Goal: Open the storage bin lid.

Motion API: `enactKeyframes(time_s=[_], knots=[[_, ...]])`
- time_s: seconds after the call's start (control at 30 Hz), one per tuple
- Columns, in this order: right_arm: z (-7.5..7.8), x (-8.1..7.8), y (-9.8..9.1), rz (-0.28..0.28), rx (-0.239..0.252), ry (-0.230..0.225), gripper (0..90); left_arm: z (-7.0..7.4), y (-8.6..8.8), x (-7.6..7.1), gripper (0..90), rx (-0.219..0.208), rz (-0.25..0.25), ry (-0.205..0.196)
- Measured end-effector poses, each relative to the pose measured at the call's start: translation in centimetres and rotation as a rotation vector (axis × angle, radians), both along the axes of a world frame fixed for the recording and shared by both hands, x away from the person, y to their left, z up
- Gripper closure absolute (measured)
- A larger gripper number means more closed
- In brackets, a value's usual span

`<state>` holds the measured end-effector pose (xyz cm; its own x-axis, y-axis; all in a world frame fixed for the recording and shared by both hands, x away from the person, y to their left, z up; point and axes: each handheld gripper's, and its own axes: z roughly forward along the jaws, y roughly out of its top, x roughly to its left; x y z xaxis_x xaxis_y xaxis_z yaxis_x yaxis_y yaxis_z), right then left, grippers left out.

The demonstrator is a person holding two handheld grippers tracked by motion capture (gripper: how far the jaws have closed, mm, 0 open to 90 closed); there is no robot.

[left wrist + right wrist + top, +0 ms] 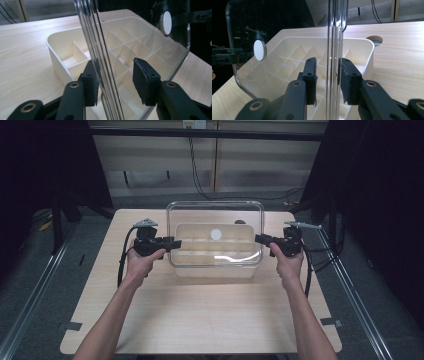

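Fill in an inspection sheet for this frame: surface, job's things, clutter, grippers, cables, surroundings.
Surface: pale wooden table, bare in front; a round hole near its far edge.
Job's things: clear lid held raised above the cream divided tray; a white round knob on the lid.
Clutter: nothing seen.
Grippers: left gripper straddles the lid's left edge, one pad touching, the other apart; right gripper straddles the right edge with small gaps showing, so a firm grip cannot be confirmed.
Cables: one black cable trails from each gripper; more hang at the back wall.
Surroundings: dark curtains at the sides, grey floor.
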<state>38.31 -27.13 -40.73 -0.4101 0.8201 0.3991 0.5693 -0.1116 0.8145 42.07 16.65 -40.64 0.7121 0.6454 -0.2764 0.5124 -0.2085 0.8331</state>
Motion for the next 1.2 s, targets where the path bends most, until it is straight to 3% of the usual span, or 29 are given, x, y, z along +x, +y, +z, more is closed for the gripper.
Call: enactKeyframes(time_s=[0.13,0.4,0.6,0.97,1.2], knots=[[0.3,-0.1,0.0,-0.002,-0.001,-0.004,68.8,0.3,0.2,-0.1,62.6,-0.021,0.003,-0.006],[0.5,-0.1,0.3,0.003,-0.010,-0.007,68.8,0.5,0.4,-0.3,63.6,-0.015,0.013,-0.007],[1.3,-0.7,0.0,0.013,0.029,-0.034,70.0,0.6,0.7,-0.6,64.1,-0.009,-0.007,-0.017],[1.5,-1.6,0.3,0.022,0.019,-0.048,70.2,0.5,1.0,-1.9,64.2,-0.026,0.004,-0.022],[1.2,-2.4,0.7,0.036,0.039,-0.066,70.8,0.0,1.8,-3.3,64.5,-0.055,0.011,-0.031]])
